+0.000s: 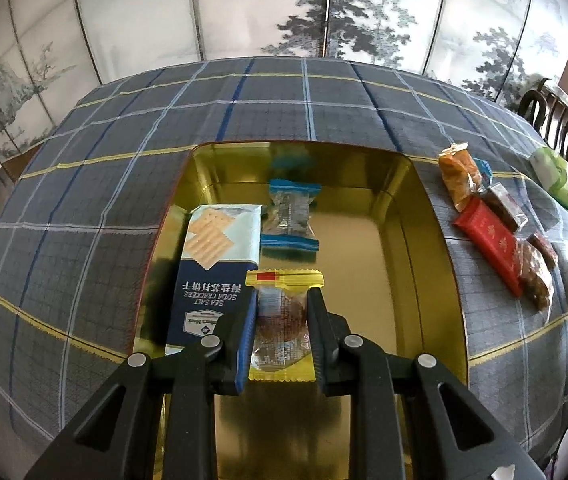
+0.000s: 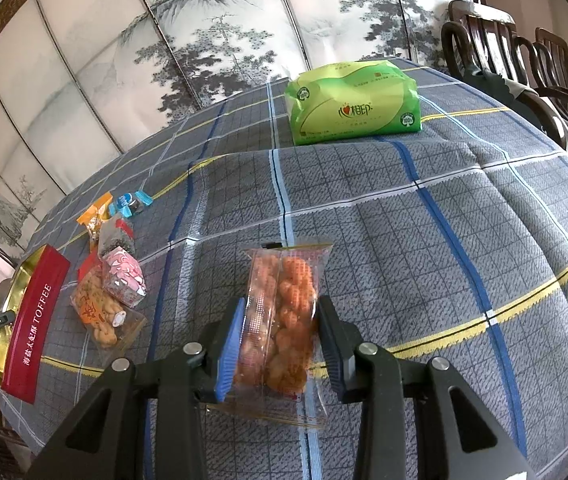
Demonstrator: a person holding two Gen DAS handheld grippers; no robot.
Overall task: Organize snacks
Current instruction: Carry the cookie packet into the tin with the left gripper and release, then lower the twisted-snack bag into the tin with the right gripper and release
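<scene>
In the left wrist view my left gripper [image 1: 281, 308] is shut on a yellow-edged cake packet [image 1: 281, 320] and holds it over the gold tin [image 1: 436, 264]. In the tin lie a soda cracker pack [image 1: 215, 272] at the left and a blue-edged snack packet [image 1: 290, 216] behind. In the right wrist view my right gripper [image 2: 279, 324] is shut on a clear bag of orange fried snacks [image 2: 284, 312], just above the plaid cloth. A heap of loose snacks [image 2: 111, 280] lies to its left beside the red toffee tin wall [image 2: 37, 320].
A green tissue pack [image 2: 354, 100] stands at the far side of the table. Loose snacks [image 1: 492, 232] lie right of the tin, among them a red packet [image 1: 488, 240]. Dark wooden chairs [image 2: 524, 64] stand at the right edge. A painted folding screen backs the table.
</scene>
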